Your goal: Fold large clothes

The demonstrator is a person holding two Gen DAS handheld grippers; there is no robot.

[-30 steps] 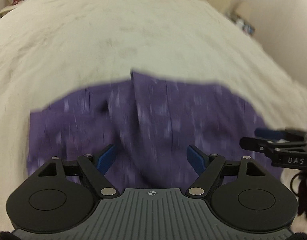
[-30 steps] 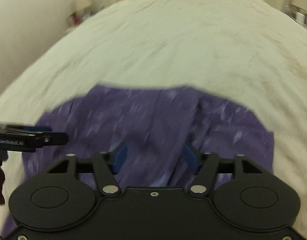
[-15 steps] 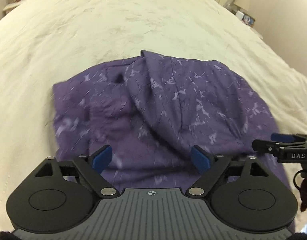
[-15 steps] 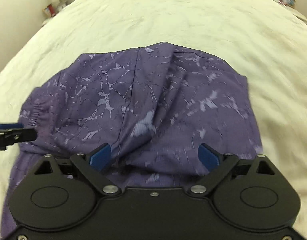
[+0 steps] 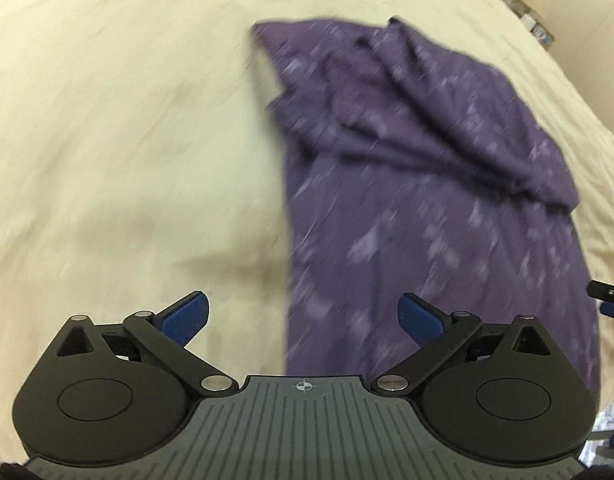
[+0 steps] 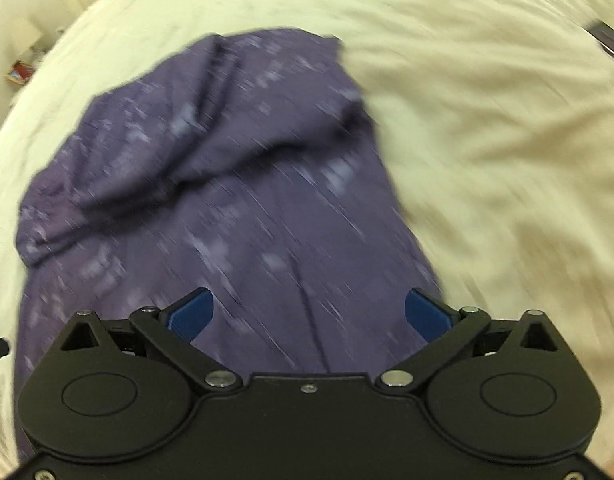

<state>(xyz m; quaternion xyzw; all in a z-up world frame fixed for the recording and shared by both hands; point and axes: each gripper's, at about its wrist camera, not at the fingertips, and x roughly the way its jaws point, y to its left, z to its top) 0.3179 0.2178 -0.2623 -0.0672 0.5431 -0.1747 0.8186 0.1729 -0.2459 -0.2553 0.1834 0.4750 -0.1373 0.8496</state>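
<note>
A purple patterned garment (image 5: pixel 427 184) lies folded over on the cream bedspread (image 5: pixel 127 120), its upper layer bunched in a ridge across the middle. My left gripper (image 5: pixel 305 314) hovers over the garment's left edge, half above bare bedding. Its jaws are opening wide and hold nothing. In the right wrist view the same garment (image 6: pixel 211 184) fills the centre and left. My right gripper (image 6: pixel 309 312) hangs over the lower right part of the cloth, jaws opening wide, nothing between them. The right gripper's tip (image 5: pixel 609 298) shows at the left view's right edge.
The cream bedspread (image 6: pixel 507 140) spreads wrinkled to the right of the garment. Small items stand on a low surface (image 6: pixel 21 72) beside the bed at the far left. A dark object (image 6: pixel 609 38) sits at the upper right edge.
Both grippers opened wider and moved apart, the left toward the garment's left edge, the right toward its right edge. The garment now lies released with its top layer bunched.
</note>
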